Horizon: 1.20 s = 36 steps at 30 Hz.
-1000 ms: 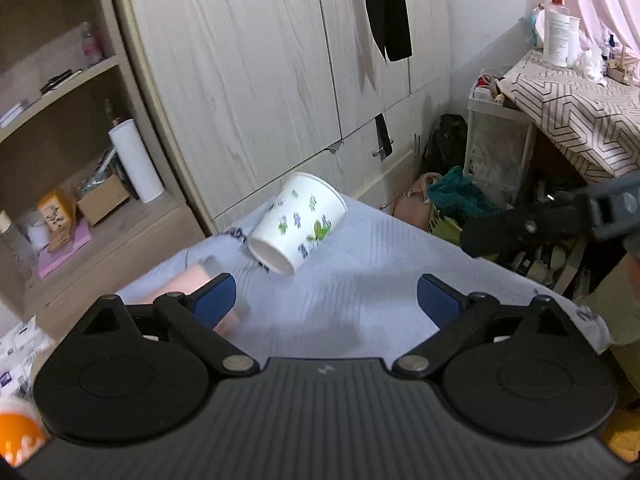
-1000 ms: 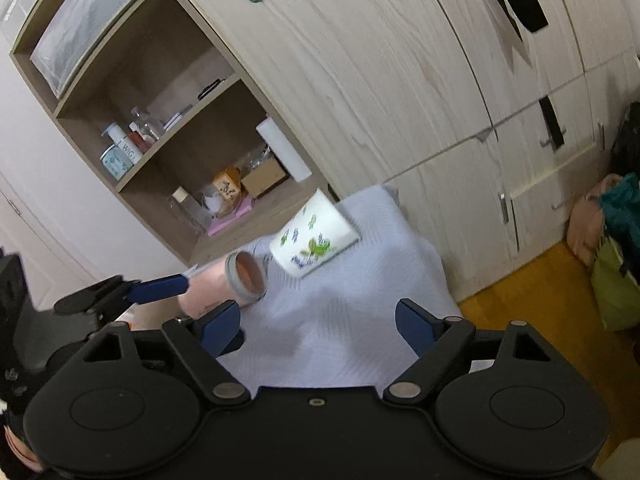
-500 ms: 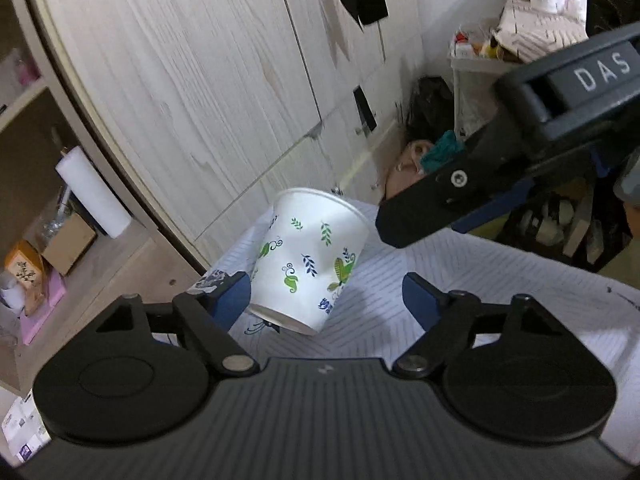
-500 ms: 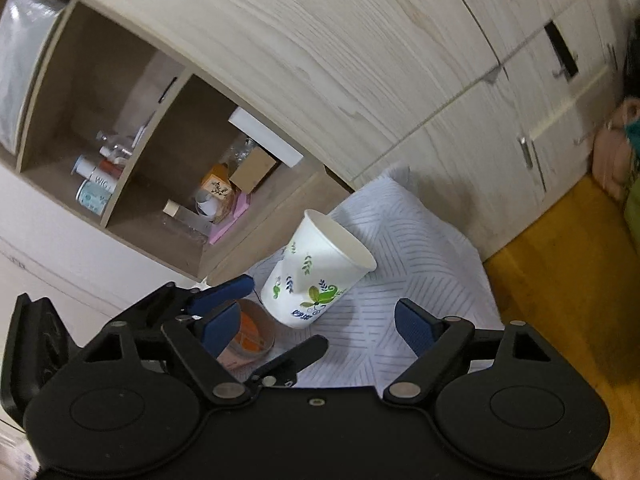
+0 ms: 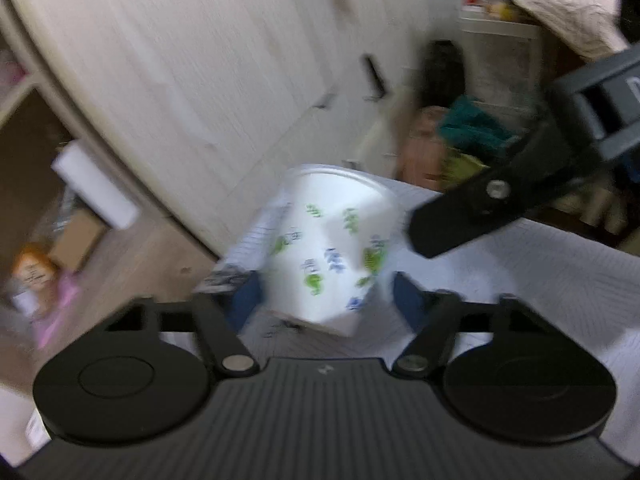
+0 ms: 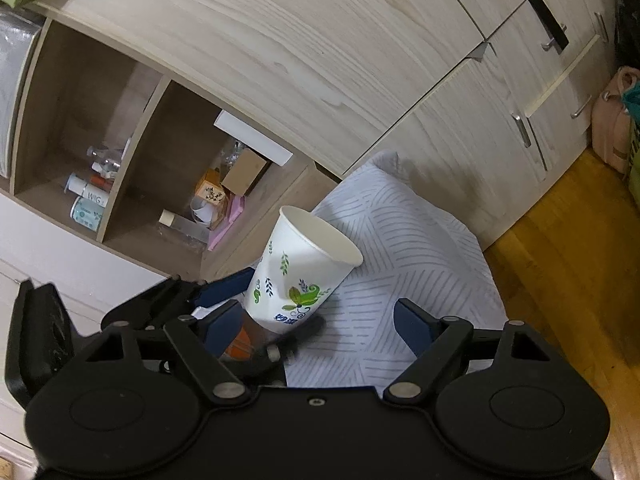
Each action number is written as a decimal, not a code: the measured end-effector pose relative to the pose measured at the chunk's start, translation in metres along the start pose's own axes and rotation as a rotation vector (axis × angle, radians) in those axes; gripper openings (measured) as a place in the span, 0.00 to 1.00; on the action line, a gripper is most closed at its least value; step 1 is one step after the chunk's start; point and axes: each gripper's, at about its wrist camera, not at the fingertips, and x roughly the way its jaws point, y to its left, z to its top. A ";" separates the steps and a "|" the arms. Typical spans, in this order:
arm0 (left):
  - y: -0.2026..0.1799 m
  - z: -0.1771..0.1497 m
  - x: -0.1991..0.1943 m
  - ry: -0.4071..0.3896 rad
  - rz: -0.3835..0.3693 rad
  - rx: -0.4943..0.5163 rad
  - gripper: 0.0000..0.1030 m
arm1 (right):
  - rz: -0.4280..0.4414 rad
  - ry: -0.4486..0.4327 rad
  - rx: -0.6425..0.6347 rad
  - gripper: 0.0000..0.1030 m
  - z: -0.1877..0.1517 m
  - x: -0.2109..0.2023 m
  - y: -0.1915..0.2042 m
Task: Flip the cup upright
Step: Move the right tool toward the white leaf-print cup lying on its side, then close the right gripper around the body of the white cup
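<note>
Paper cup [image 6: 298, 276], floral print, mouth up and tilted, base on striped cloth [image 6: 412, 256]. Sits between pads of left gripper [image 5: 324, 294]: left pad [image 5: 246, 300] touching or nearly touching cup wall, right pad [image 5: 408, 300] just beside it; firm pinch or not, cannot tell through blur. Right gripper [image 6: 320, 326] spread wide, empty, cup ahead toward its left pad [image 6: 222, 328], apart from right pad. Shelf clutter [image 6: 216, 196] behind.
</note>
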 end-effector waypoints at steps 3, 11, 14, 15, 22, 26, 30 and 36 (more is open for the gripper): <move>0.001 0.002 0.000 0.010 0.007 -0.050 0.57 | 0.019 -0.007 0.045 0.85 -0.001 0.002 -0.006; 0.008 0.006 -0.010 0.080 -0.079 -0.165 0.56 | 0.054 0.001 0.113 0.85 -0.007 0.010 -0.015; 0.013 0.001 -0.015 0.108 -0.124 -0.232 0.56 | 0.053 0.013 0.098 0.85 -0.009 0.012 -0.014; 0.013 0.000 -0.016 0.115 -0.143 -0.254 0.56 | 0.056 0.016 0.102 0.85 -0.009 0.012 -0.015; 0.002 -0.012 -0.032 0.134 -0.182 -0.298 0.54 | 0.092 0.044 0.103 0.79 -0.020 0.013 -0.016; 0.001 -0.013 -0.034 0.150 -0.199 -0.327 0.52 | 0.100 0.044 0.112 0.77 -0.024 0.012 -0.019; -0.002 -0.009 -0.030 0.148 -0.189 -0.315 0.52 | 0.073 0.032 0.099 0.76 -0.019 0.017 -0.014; -0.001 -0.009 -0.025 0.130 -0.197 -0.299 0.52 | 0.081 0.026 0.126 0.63 -0.015 0.025 -0.018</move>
